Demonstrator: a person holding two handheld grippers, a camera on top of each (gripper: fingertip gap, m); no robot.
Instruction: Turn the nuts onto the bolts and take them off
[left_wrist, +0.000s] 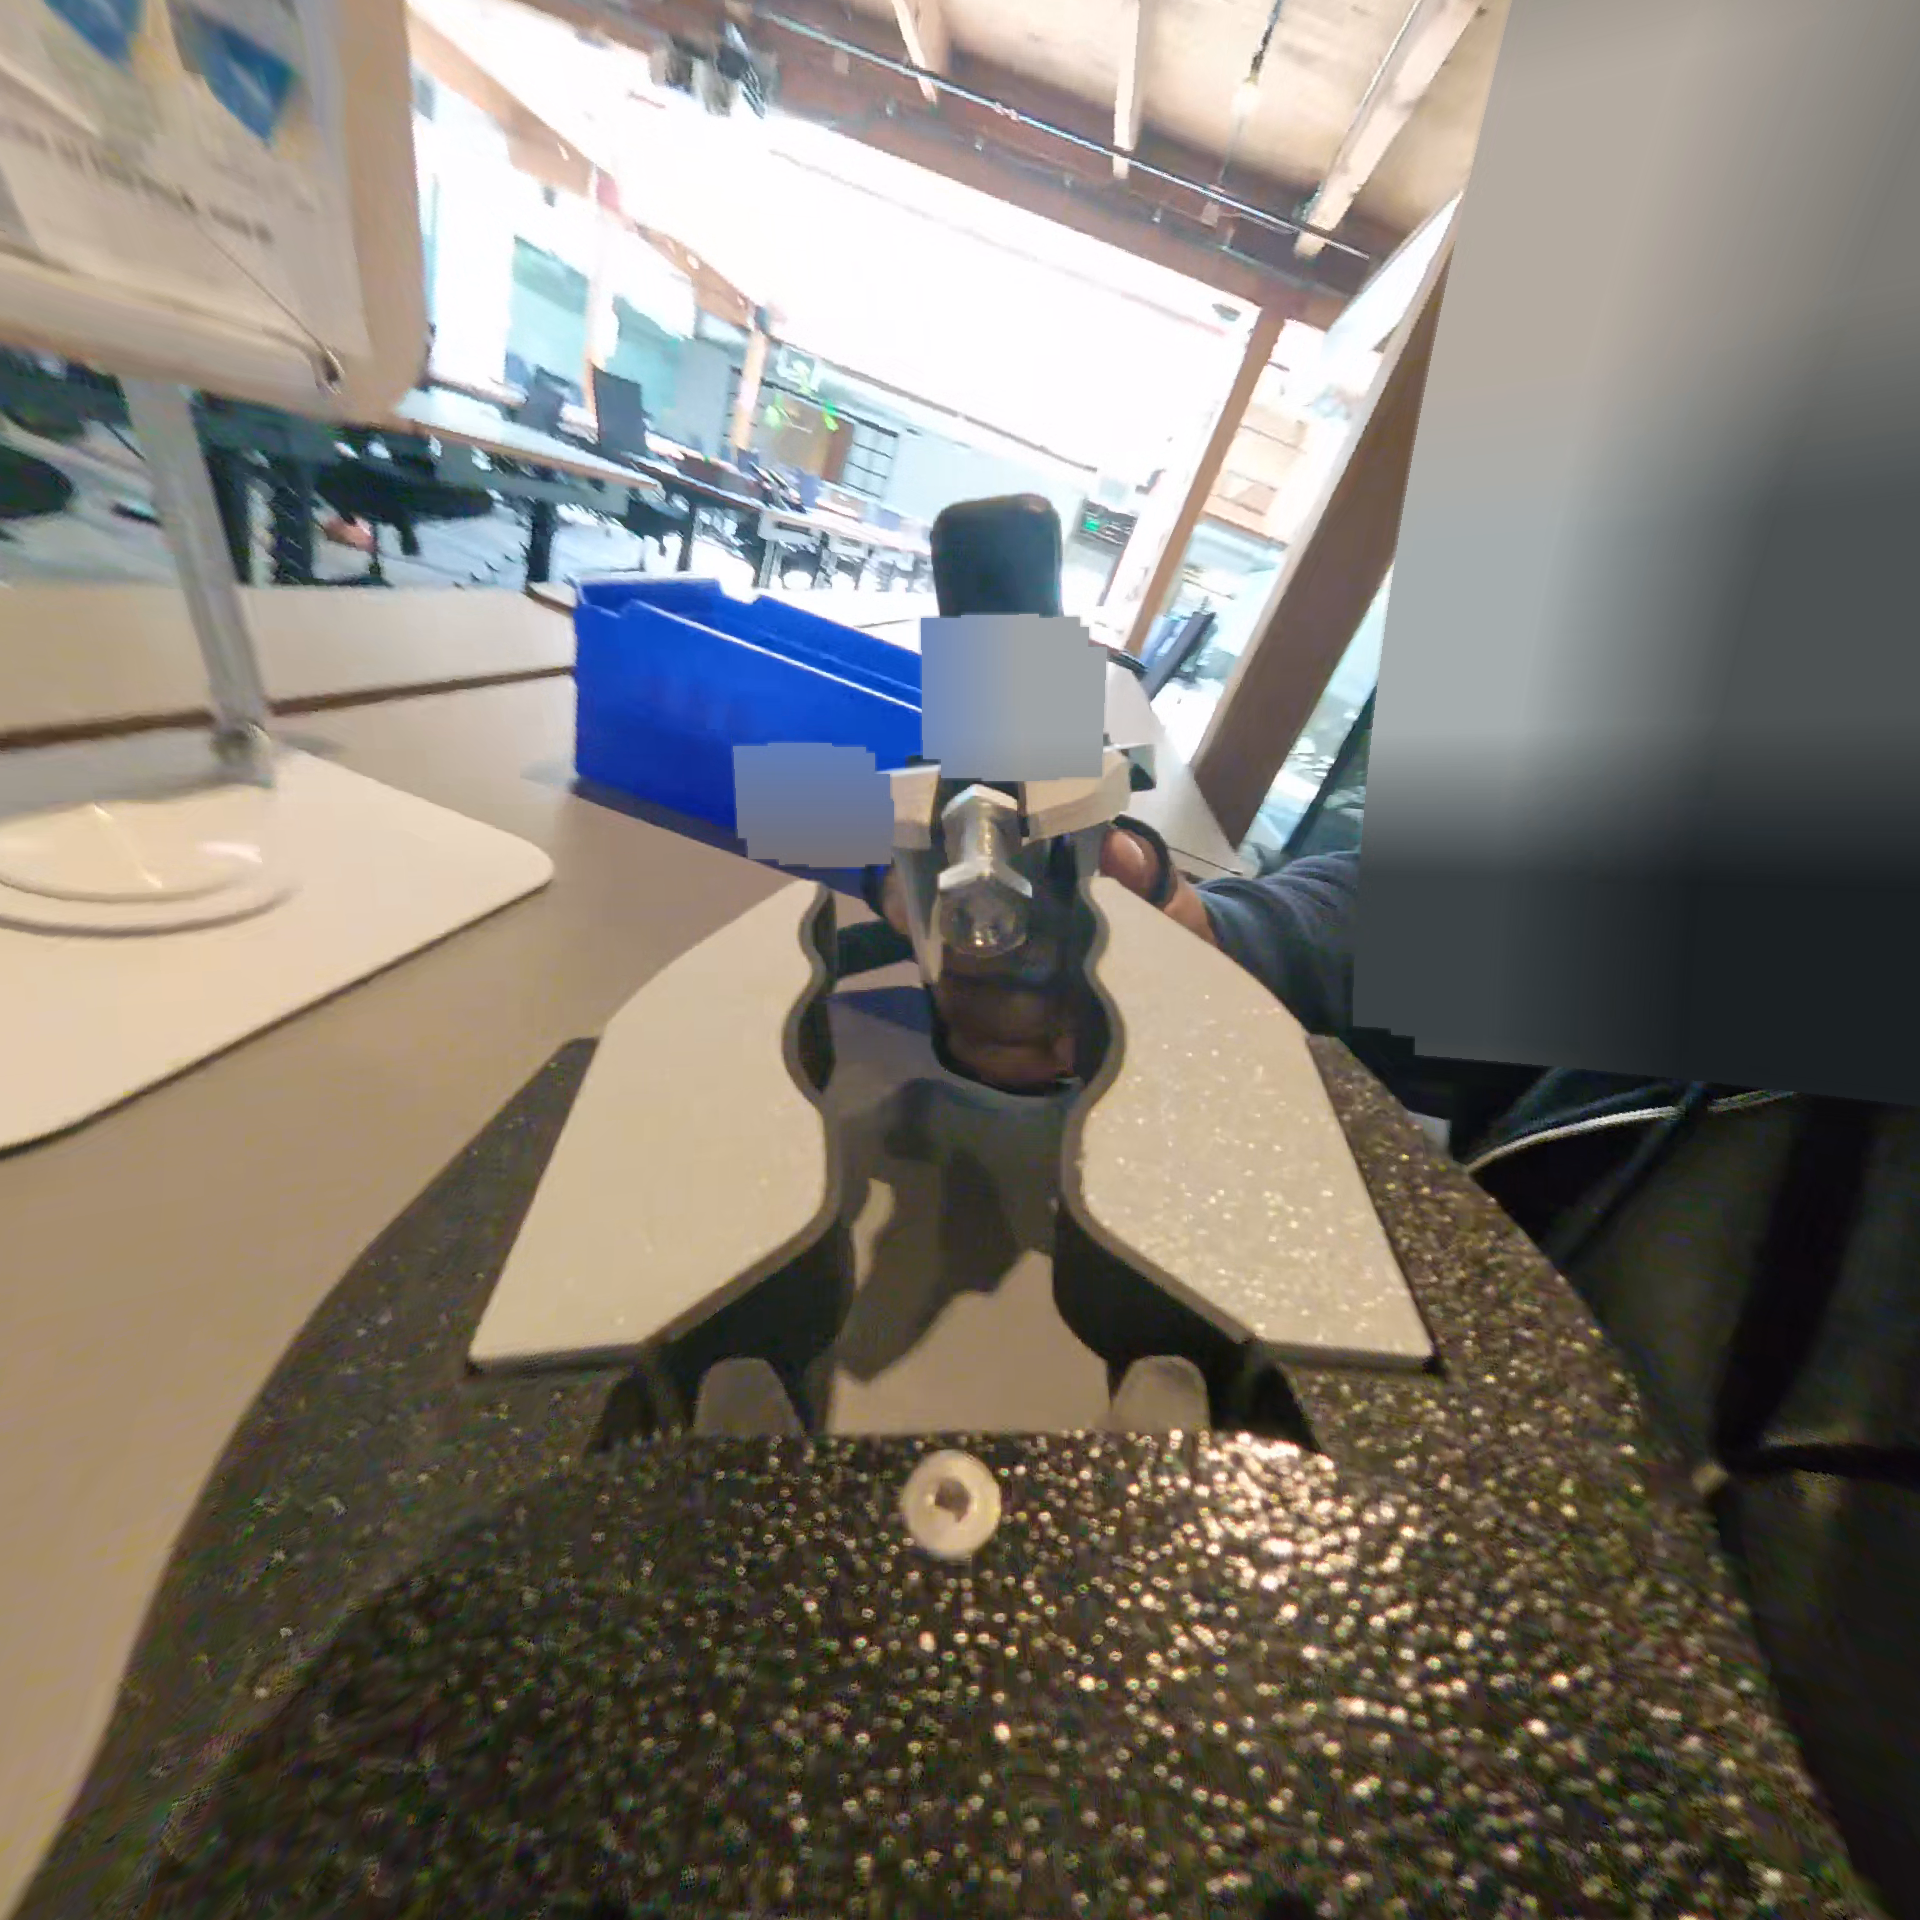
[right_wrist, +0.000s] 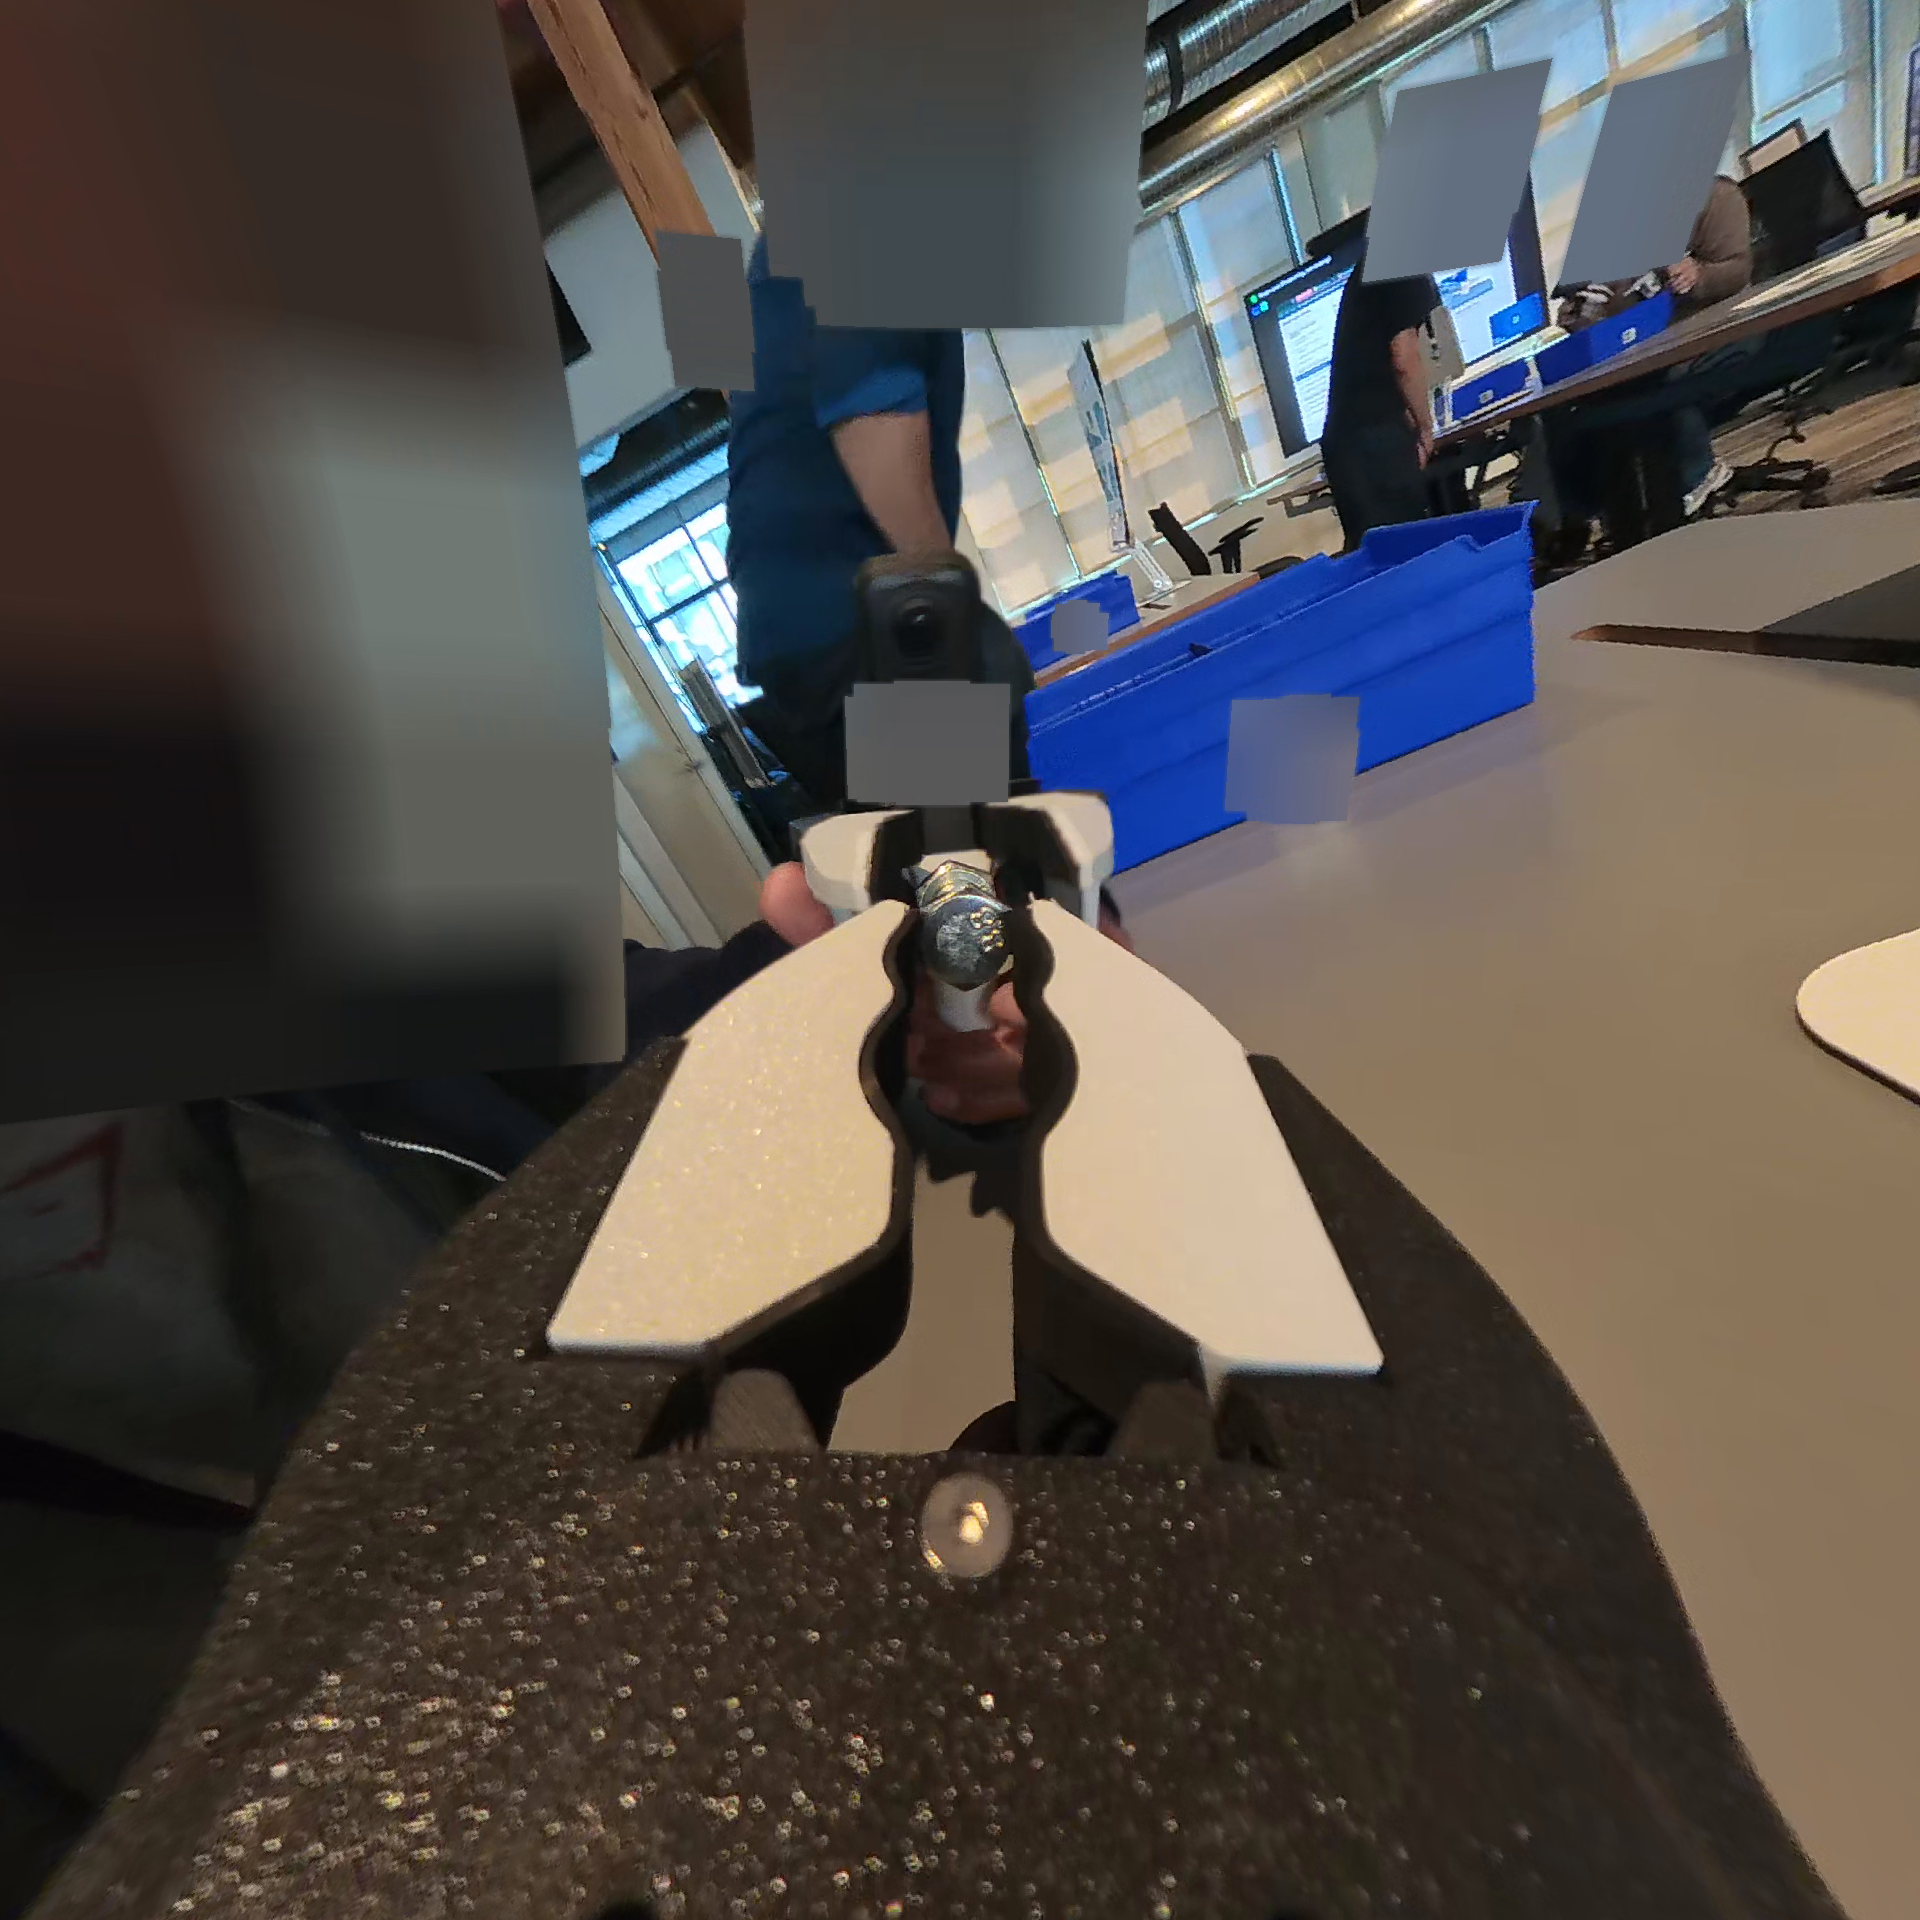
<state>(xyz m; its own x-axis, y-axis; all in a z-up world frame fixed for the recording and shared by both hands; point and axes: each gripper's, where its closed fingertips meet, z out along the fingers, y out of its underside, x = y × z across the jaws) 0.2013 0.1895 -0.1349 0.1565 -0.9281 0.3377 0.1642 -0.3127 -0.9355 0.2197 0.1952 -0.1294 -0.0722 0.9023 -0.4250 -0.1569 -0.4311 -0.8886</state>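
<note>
The two grippers face each other above the grey table (right_wrist: 1507, 1039). My right gripper (right_wrist: 966, 925) is shut on the hex head of a steel bolt (right_wrist: 968, 938), which points away along its fingers. A steel nut (left_wrist: 982, 899) sits on the bolt's far end, also seen in the right wrist view (right_wrist: 938, 883). My left gripper (left_wrist: 961, 914) stands with its jaws apart on either side of the nut, with gaps showing. The right gripper (left_wrist: 992, 810) shows beyond it, held by a hand.
A blue bin (left_wrist: 727, 686) stands on the table behind the grippers; it also shows in the right wrist view (right_wrist: 1351, 665). A white stand base (left_wrist: 260, 883) with a pole and board is at the left. People stand and sit in the background. Less than 4 cm separates the two grippers' tips.
</note>
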